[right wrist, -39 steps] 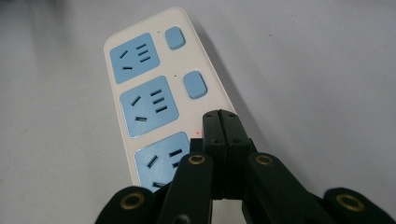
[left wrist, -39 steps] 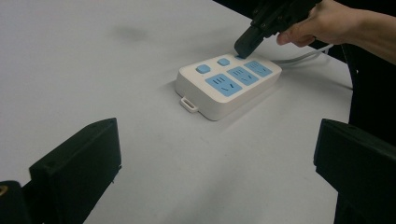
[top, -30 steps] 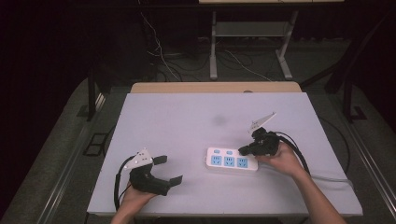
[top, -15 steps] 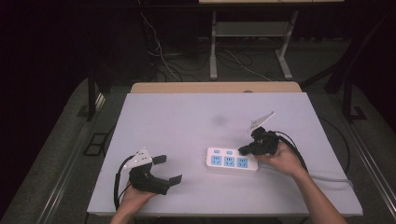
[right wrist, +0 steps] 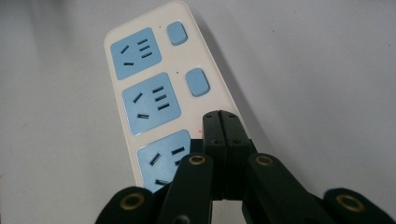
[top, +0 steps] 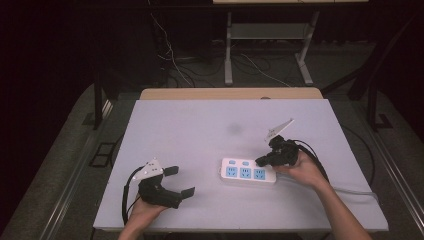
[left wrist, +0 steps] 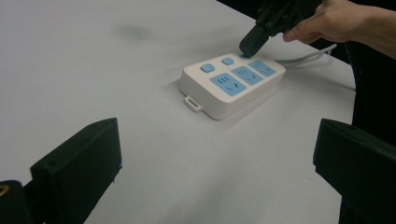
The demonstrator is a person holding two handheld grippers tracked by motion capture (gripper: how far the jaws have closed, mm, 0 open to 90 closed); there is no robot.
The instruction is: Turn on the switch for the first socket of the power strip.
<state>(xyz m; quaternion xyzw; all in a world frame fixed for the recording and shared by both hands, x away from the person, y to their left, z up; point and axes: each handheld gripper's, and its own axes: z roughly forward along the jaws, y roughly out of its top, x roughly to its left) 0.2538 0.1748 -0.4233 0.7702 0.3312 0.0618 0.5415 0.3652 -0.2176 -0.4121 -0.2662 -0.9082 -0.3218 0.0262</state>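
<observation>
White plastic power strip (top: 248, 171) with three blue socket faces and a row of small blue rocker switches lies flat on the pale grey tabletop (top: 200, 130), right of centre, its grey cord (top: 350, 190) running off to the right edge.

Work in hand looks like switch pressing. Right claw (right wrist: 220, 122) is clenched, jaws pressed together with nothing between them, tip down on the strip at the third switch position, the one by the cord end. From the left gripper view the tip (left wrist: 250, 44) sits on that blue switch, touching or as good as. A small red dot shows on the strip body just beside the tip in the right gripper view; could be an indicator lit, can't be sure.

The other two blue switches (right wrist: 196, 82) are uncovered and untouched right now. Can't tell from their tilt whether they're on or off.

Left claw (top: 180, 181) is released, jaws wide apart and empty, resting near the tabletop's front-left, well apart from the strip, pointed toward it.

Judgement: one switch is being pressed, mid-task at best. Remaining: lift off, then possibly the two neighbouring switches. Nothing plugged into any socket.
</observation>
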